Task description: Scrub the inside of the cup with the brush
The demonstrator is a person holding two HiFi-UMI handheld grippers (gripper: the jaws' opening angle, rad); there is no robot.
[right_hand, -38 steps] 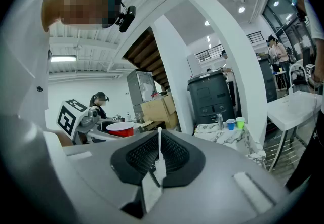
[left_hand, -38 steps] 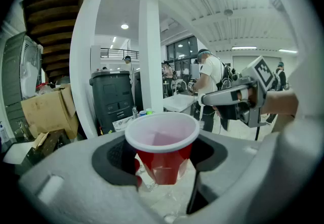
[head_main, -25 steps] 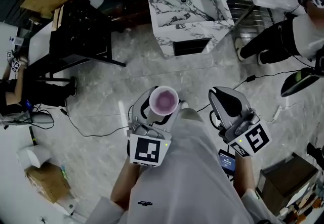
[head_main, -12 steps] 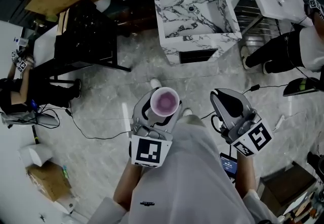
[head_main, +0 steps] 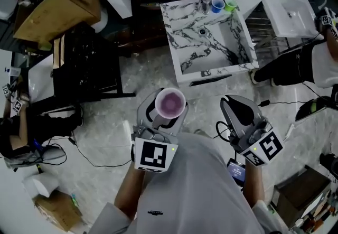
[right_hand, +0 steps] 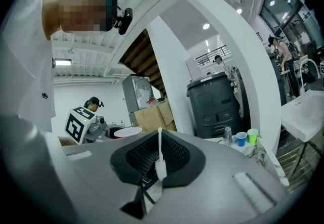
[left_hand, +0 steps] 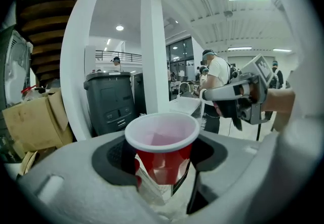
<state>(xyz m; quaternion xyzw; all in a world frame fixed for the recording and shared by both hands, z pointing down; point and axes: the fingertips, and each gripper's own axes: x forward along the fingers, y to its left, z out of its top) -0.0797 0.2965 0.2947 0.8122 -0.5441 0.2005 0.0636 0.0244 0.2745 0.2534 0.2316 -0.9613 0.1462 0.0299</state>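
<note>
the left gripper [head_main: 157, 121] is closed round the smooth red plastic cup [left_hand: 162, 153], upright with its round white rim on top, while the right gripper [head_main: 241, 113] pinches a thin white brush [right_hand: 160, 163], its long axis pointing away along the jaws.

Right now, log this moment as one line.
left tool: shut on red plastic cup | right tool: shut on thin white brush | brush outside cup

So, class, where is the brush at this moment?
In the right gripper view, the brush stands clamped between the right gripper's fingers, apart from the cup in the left gripper.
</note>
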